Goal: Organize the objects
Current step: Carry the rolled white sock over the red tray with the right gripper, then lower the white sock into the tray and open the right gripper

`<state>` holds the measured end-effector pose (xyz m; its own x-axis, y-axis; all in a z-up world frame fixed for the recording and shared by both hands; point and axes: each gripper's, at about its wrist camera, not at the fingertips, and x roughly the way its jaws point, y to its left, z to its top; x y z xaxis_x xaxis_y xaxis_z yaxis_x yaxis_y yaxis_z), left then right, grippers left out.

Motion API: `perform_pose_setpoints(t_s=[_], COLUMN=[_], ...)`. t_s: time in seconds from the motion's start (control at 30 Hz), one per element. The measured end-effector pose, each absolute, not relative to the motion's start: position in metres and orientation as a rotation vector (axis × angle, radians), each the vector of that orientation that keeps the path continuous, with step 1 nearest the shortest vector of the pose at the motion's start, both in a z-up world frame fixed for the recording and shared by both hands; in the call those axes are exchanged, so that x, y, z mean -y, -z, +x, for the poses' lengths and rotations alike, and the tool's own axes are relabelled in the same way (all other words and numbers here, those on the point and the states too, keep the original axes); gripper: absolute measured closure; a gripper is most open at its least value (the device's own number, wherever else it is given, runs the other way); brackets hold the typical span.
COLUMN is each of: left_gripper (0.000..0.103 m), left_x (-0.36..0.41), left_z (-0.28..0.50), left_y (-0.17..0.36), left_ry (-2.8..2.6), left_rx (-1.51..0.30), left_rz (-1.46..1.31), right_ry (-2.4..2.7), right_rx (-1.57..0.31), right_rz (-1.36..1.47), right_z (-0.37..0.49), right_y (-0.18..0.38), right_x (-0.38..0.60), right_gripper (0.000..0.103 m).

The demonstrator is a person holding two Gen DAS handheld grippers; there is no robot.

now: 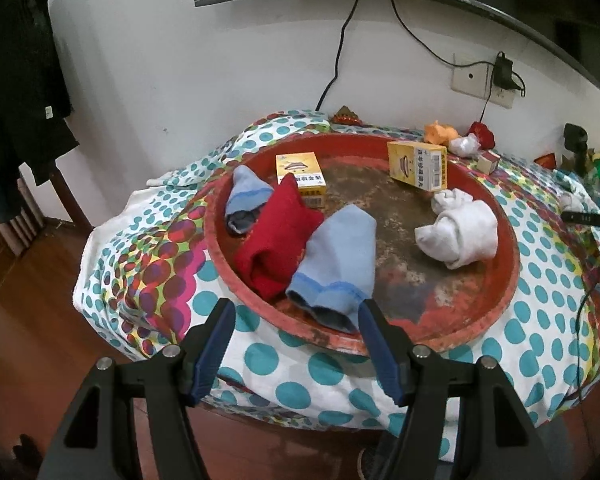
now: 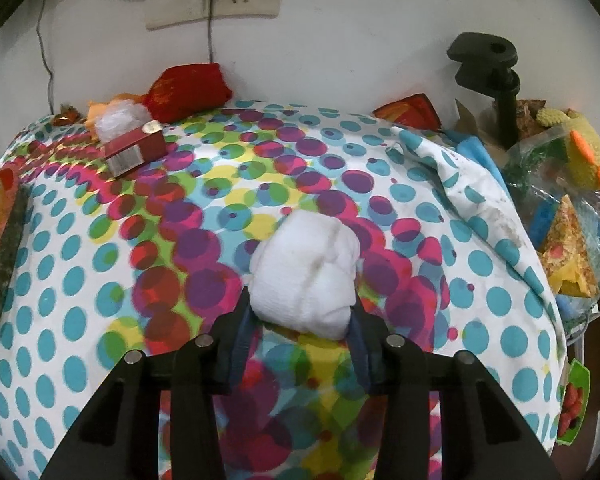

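A round red tray [image 1: 510, 240] sits on the dotted tablecloth [image 1: 548, 320]. It holds a light blue sock [image 1: 336, 256], a red sock [image 1: 276, 236], a second blue sock [image 1: 246, 196], two yellow boxes [image 1: 300, 174] [image 1: 418, 164] and a rolled white sock [image 1: 460, 232]. My left gripper [image 1: 296, 308] hovers open at the tray's near rim, its right finger beside the nearest blue sock. In the right wrist view, my right gripper [image 2: 300, 308] is shut on another rolled white sock [image 2: 306, 268], which rests on the cloth [image 2: 100, 280].
A small red box [image 2: 134, 152], a red sock [image 2: 192, 90] and a clear plastic wad [image 2: 118, 120] lie by the wall. A black clamp stand [image 2: 496, 80], plastic bags and a yellow knitted toy [image 2: 580, 152] crowd the right edge. Cables hang from the wall socket [image 2: 220, 4].
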<state>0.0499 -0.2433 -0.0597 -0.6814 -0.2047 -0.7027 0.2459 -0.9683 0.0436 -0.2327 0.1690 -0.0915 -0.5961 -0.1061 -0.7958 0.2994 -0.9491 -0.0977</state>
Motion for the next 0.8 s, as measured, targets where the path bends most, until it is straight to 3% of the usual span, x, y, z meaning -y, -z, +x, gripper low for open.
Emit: perform_pose_setpoints(t_s=[0.27, 0.53, 0.8], left_gripper=[0.037, 0.037, 0.037], left_x=[0.249, 0.256, 0.264], left_z=[0.049, 0.051, 0.052], left_y=[0.063, 0.063, 0.063], left_ry=[2.673, 2.646, 2.613], left_rx=[-0.150, -0.193, -0.223], left_rz=[1.137, 1.138, 1.136], right_ry=[2.494, 2.330, 2.139], right_rx=[-0.247, -0.275, -0.343], right_rz=[1.173, 1.056, 1.000], right_z=[-0.190, -0.134, -0.072], right_y=[0.058, 0.023, 0.022], right_x=[-0.134, -0.054, 0.021], right_gripper=[0.063, 0.063, 0.063])
